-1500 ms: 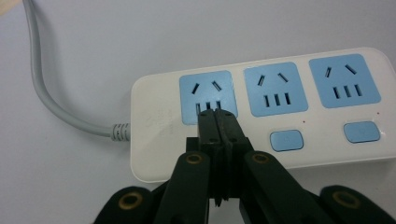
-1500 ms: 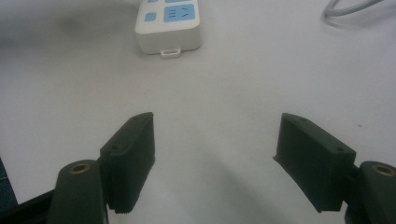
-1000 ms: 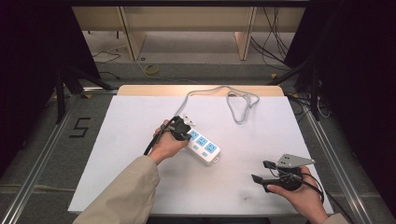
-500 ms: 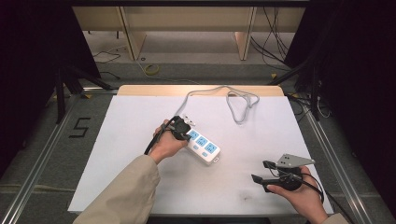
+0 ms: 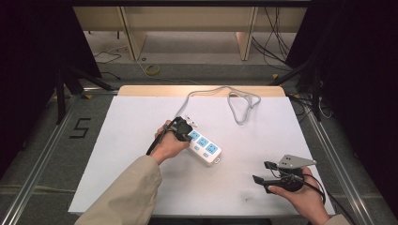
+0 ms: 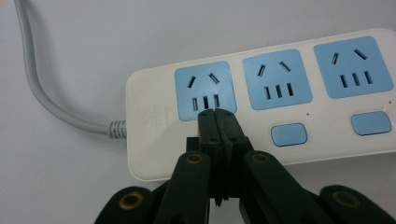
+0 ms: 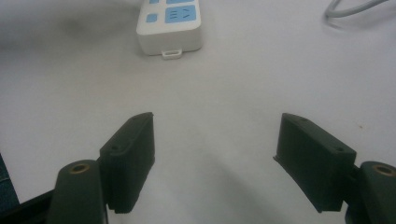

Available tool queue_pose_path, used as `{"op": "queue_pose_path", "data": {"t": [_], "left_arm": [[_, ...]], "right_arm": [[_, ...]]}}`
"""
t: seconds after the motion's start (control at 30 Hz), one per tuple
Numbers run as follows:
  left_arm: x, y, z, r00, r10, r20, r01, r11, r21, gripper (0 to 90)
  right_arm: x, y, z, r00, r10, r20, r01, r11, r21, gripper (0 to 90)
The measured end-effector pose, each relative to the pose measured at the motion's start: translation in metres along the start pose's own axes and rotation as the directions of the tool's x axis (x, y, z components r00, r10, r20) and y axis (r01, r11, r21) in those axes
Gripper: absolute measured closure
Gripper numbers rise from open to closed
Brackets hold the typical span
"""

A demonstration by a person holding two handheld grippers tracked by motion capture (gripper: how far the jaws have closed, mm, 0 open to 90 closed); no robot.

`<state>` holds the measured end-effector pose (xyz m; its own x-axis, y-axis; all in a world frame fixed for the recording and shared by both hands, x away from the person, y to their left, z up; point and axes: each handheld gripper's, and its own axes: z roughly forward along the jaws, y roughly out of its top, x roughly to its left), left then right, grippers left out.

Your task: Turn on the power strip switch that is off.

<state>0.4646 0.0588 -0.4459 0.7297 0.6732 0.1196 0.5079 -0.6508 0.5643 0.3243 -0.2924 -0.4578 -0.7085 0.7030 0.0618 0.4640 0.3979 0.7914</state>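
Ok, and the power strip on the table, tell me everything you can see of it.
The power strip is a white, plastic-looking bar lying flat and slanted on the white table. It carries three light-blue socket panels in a row, with small blue switches below two of them and a small hanging tab at its free end. A grey cable leaves the other end and loops toward the table's far edge. The left gripper, jaws shut, has its tips on the strip just below the first socket, where that socket's own switch would sit.
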Motion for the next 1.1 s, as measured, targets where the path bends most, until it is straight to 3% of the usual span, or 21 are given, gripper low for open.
{"op": "queue_pose_path", "data": {"t": [0.6, 0.77, 1.0, 1.1], "left_arm": [[-0.002, 0.002, 0.001, 0.9999, 0.005, -0.011, -0.005, 0.9999, 0.014, 90.0], [-0.005, 0.003, 0.002, 0.9989, 0.036, -0.031, -0.035, 0.9989, 0.03, 90.0], [-0.006, 0.003, 0.003, 0.9996, 0.025, -0.013, -0.025, 0.9995, 0.02, 90.0], [-0.011, 0.004, 0.004, 0.9972, 0.065, -0.038, -0.064, 0.9977, 0.023, 90.0]], "right_arm": [[0.001, 0.0, 0.0, 1.0, 0.001, -0.003, -0.001, 1.0, -0.001, 28.3], [0.001, 0.0, 0.0, 1.0, 0.001, -0.003, -0.001, 1.0, -0.003, 28.3], [0.002, 0.001, 0.0, 1.0, 0.001, -0.003, -0.001, 1.0, -0.003, 28.4], [0.002, 0.001, 0.0, 1.0, 0.0, -0.003, 0.0, 1.0, -0.001, 28.4]]}}
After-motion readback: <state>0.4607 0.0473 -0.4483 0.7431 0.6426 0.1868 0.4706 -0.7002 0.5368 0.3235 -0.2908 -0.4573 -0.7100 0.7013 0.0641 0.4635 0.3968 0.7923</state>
